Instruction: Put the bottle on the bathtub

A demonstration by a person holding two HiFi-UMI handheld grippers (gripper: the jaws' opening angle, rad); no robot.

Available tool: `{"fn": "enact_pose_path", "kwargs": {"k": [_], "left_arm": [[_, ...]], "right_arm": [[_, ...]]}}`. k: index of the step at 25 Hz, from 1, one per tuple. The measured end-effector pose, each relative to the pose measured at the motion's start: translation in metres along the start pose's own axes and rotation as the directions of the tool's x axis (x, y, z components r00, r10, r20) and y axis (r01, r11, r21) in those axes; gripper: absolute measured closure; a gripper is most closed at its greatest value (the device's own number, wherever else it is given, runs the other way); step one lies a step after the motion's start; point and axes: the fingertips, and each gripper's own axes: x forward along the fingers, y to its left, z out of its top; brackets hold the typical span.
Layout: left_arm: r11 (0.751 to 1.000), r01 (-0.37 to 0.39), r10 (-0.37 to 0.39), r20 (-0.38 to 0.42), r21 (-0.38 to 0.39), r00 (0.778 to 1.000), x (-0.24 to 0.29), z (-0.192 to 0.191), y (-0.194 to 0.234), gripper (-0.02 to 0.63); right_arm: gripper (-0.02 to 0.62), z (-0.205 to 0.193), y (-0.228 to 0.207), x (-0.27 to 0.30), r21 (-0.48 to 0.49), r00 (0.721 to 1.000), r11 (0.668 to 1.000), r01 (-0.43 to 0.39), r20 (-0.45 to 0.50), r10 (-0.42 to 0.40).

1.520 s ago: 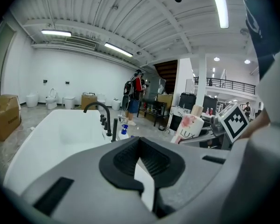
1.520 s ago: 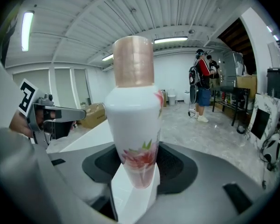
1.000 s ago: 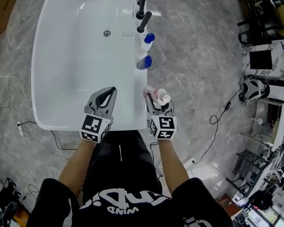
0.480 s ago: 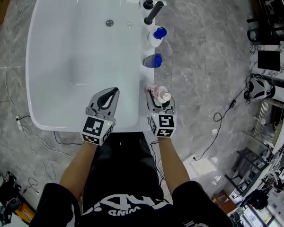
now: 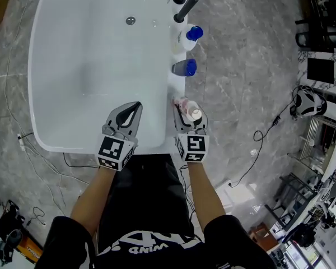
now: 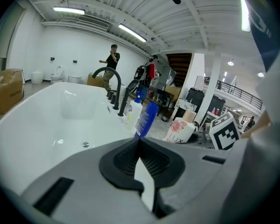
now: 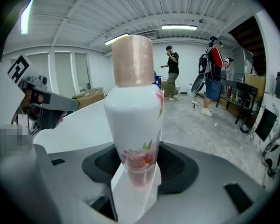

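Over the white oval bathtub (image 5: 73,77), near end: left claw (image 5: 131,110), pressed together, empty. Just beside the right rim: right claw (image 5: 183,107) clamped on the white flowered bottle with rose-gold cap (image 5: 192,114), base hidden in the head view, flower print plain only in the right gripper view. Unchanged in grip and place since a second ago.
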Motion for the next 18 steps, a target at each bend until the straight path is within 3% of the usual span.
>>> {"fn": "enact_pose_path", "kwargs": {"k": [5, 18], "left_arm": [[1.000, 0.009, -0.009, 0.022, 0.005, 1.000, -0.006, 0.011, -0.008, 0.598], [0.999, -0.007, 0.003, 0.103, 0.045, 0.995, -0.060, 0.066, -0.040, 0.598]], "right_arm": [[0.354, 0.003, -0.001, -0.003, 0.019, 1.000, 1.000, 0.002, -0.020, -0.002], [0.354, 0.057, 0.004, -0.071, 0.030, 0.998, 1.000, 0.005, 0.061, -0.007]]}}
